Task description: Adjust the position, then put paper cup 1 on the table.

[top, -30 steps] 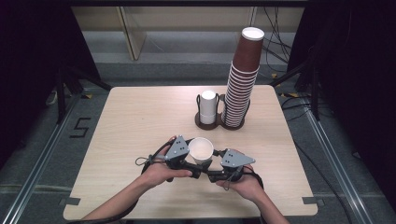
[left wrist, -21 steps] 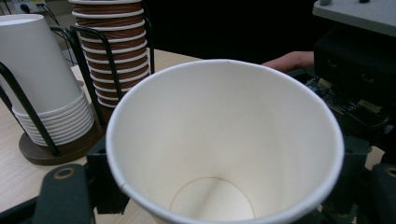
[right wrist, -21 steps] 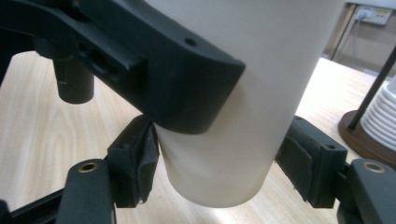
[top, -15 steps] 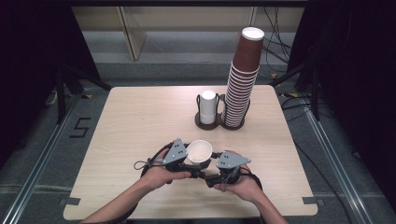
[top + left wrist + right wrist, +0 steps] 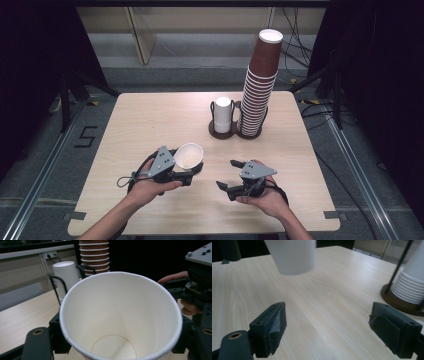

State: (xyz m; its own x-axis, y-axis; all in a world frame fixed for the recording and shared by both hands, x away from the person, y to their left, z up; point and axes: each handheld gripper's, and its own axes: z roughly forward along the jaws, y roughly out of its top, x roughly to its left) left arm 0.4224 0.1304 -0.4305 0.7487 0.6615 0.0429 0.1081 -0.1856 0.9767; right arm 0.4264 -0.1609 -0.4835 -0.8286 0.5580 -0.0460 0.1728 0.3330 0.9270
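Hand-over of a single cup — one clamp holds, the other has let go.

The left hand-held gripper (image 5: 192,171) is clamped on the white paper cup (image 5: 188,156), lower centre-left of the high view, mouth upward over the pale wooden counter (image 5: 150,120); the right hand-held gripper (image 5: 231,175), jaws just opening and empty, stands apart — likely freeing the cup for placement.

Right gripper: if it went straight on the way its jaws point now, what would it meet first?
The right gripper is open with nothing between its jaws. Straight ahead lies bare table, then the white cup held off the wood by the left gripper. That cup is probably first, though depth is unclear.
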